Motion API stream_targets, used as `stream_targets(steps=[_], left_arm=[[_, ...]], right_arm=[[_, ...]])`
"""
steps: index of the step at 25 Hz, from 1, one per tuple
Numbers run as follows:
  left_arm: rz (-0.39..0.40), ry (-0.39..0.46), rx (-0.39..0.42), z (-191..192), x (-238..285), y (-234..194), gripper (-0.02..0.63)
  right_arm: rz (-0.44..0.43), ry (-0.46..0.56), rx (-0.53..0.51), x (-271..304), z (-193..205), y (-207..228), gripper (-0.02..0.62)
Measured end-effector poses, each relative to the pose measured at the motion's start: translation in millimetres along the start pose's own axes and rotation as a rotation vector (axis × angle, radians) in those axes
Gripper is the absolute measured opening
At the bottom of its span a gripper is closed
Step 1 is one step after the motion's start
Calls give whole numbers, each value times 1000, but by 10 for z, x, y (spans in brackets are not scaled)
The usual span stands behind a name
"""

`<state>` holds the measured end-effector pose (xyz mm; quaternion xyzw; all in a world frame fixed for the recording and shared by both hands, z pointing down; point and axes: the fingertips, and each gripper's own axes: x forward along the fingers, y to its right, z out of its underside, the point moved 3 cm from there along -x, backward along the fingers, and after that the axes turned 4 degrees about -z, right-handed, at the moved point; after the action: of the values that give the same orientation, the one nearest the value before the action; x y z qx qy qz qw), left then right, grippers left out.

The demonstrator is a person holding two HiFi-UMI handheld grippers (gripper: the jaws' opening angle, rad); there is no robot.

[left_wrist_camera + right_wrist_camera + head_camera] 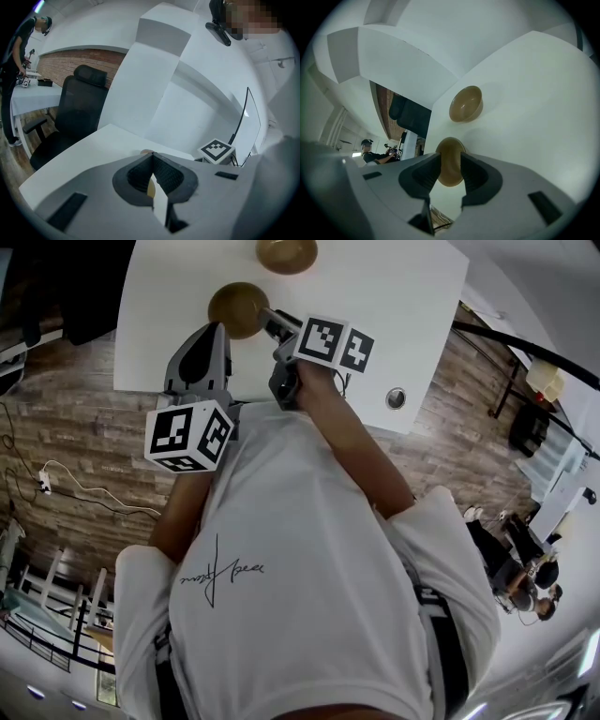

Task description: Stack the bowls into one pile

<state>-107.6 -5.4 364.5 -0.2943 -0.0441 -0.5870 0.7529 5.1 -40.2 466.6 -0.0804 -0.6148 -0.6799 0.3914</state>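
Observation:
Two brown bowls stand apart on the white table [403,296]. The far bowl [286,251] [465,104] sits near the table's back edge. The near bowl [236,307] [450,164] lies by the front edge. My right gripper [269,319] [450,165] is open, its jaws standing on either side of the near bowl's right rim with a wide gap showing below it. My left gripper [217,331] [152,158] hovers just left of and in front of that bowl, fingertips meeting, nothing held; a sliver of the bowl [146,152] peeks over its tips.
The table's front edge runs just under both grippers, with a round cable hole [397,397] at the right. A black office chair [79,112] stands beyond the table's left side. Cables [66,482] lie on the wooden floor. A person [375,155] works at a far desk.

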Motion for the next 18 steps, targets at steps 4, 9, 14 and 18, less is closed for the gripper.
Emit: stream_targets(steps=[4,9,14,18], left_arm=[[4,-2,4,4,-12,28,6],[3,-8,9,15,-28,14,6],[3,3,11,-14,-53,13,6],[2,-1,14,-2,-40,30,6]], right_arm=[[3,3,-6,-27,-21,16,123],[5,22,-18,-55,-74,24,117],[25,33,-51,-93,-126,64,101],[36,48,-52,-147,-214,144,98]])
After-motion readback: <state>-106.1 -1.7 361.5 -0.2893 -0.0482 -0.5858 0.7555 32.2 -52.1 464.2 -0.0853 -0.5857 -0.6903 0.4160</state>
